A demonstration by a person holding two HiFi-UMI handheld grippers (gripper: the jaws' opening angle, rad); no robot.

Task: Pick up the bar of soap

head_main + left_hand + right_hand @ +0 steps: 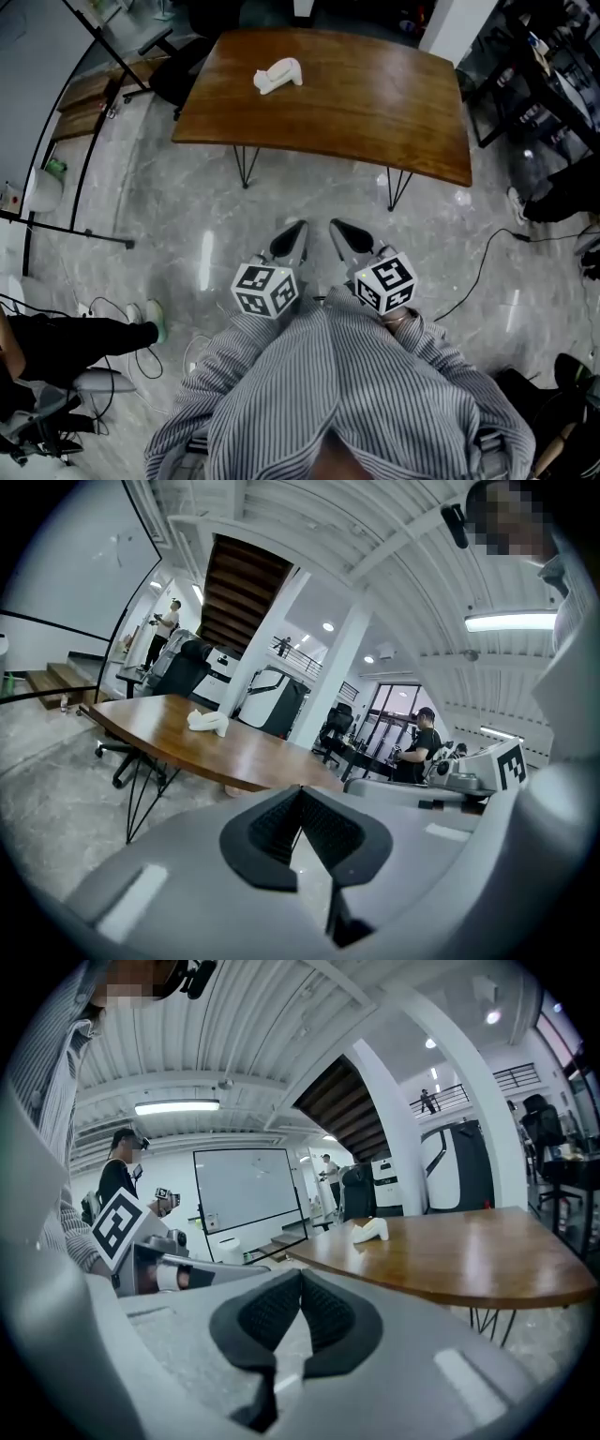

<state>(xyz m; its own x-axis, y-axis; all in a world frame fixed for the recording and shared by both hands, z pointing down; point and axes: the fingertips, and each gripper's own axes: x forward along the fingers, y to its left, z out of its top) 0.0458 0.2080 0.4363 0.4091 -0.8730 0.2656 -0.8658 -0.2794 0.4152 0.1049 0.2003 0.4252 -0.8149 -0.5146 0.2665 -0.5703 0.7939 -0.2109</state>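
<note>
Left tongs [298, 228], right tongs [336, 227]: both closed, empty | soap [278, 76] on table [375, 122], inside its edges | open floor [309, 192] between

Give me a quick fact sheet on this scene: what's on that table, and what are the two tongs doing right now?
table: wooden, thin black legs, ahead of the person
soap: white, lies alone on the table, left of its middle
left tongs: shut, empty, over the floor, short of the table
right tongs: shut, empty, beside the left tongs
contact with soap: none yet
</note>
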